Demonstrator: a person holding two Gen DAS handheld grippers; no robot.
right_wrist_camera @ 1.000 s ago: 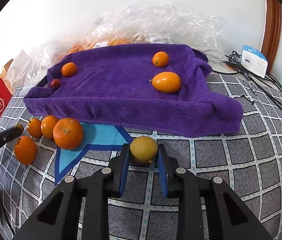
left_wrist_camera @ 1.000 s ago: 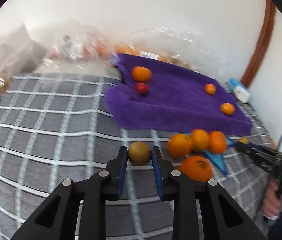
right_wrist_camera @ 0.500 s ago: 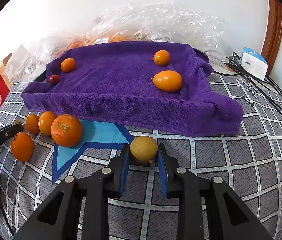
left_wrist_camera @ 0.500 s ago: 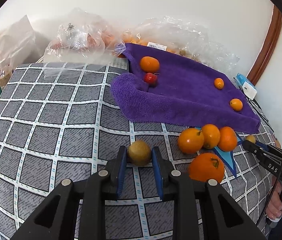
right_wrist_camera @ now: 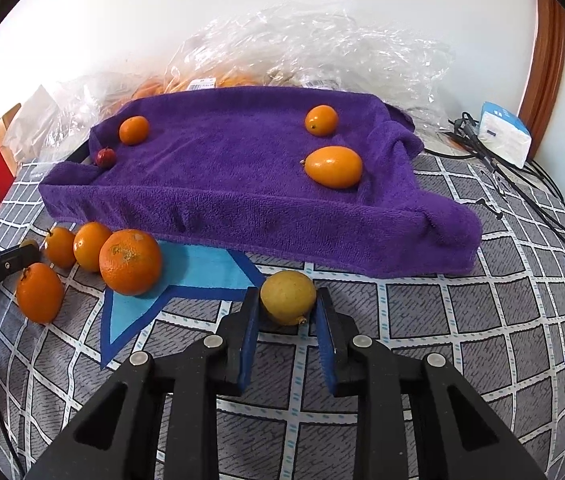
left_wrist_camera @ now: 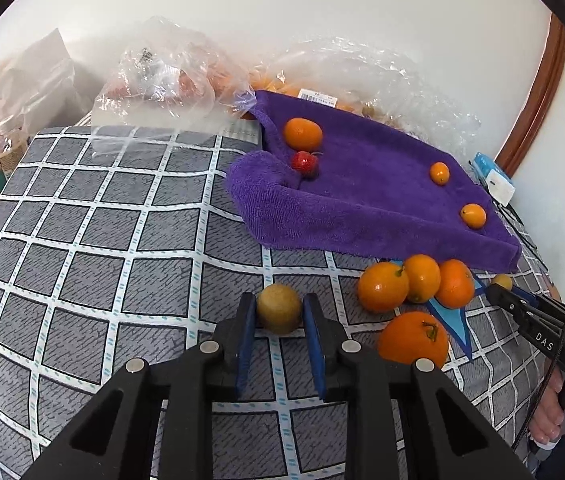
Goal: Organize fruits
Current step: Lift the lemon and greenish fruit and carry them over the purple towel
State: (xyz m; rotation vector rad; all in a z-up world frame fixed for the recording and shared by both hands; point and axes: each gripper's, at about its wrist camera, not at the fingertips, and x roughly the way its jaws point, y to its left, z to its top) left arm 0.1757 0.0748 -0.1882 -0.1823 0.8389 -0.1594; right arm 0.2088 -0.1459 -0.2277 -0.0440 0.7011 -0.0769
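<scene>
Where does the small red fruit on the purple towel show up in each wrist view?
Left wrist view: the small red fruit sits upper centre, in the towel's near left corner, just below an orange fruit.
Right wrist view: the small red fruit sits far left of the towel, at its left edge fold.
Shared landmark: the purple towel.

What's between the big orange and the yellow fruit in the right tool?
In the right wrist view, only the blue star on the checked cloth lies between the big orange and the yellow fruit.
</scene>
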